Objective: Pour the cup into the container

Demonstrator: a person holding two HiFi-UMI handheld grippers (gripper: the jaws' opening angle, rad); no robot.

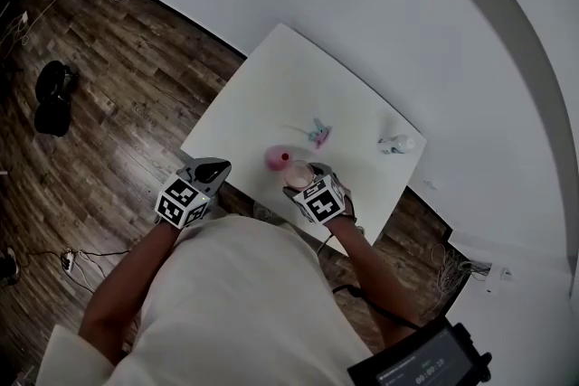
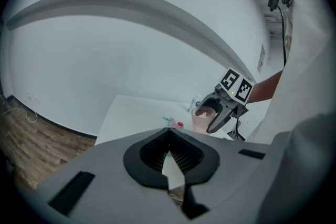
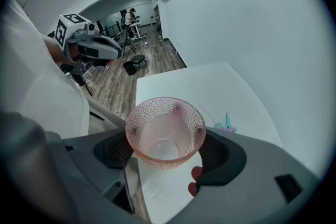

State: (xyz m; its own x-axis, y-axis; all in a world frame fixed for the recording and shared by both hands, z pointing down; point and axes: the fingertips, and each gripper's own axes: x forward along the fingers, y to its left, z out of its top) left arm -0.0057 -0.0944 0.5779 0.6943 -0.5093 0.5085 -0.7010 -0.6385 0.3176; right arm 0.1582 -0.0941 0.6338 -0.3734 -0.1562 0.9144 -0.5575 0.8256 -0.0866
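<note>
A pink dimpled cup (image 3: 165, 131) sits between the jaws of my right gripper (image 3: 165, 150), which is shut on it. I look into its mouth and see only its clear bottom. In the head view the right gripper (image 1: 299, 177) holds the cup (image 1: 298, 174) over the table's near edge, just right of a small pink container (image 1: 278, 160). The left gripper view shows the cup (image 2: 202, 117) about upright and the container (image 2: 179, 125) beside it. My left gripper (image 1: 210, 171) hangs off the table's left corner, shut with nothing in it (image 2: 170, 162).
The white table (image 1: 271, 90) stands against a white wall, with wood floor to the left. A small pink and teal item (image 1: 318, 136) lies mid-table and a white and teal one (image 1: 396, 143) near the right edge. A dark object (image 1: 52, 95) lies on the floor.
</note>
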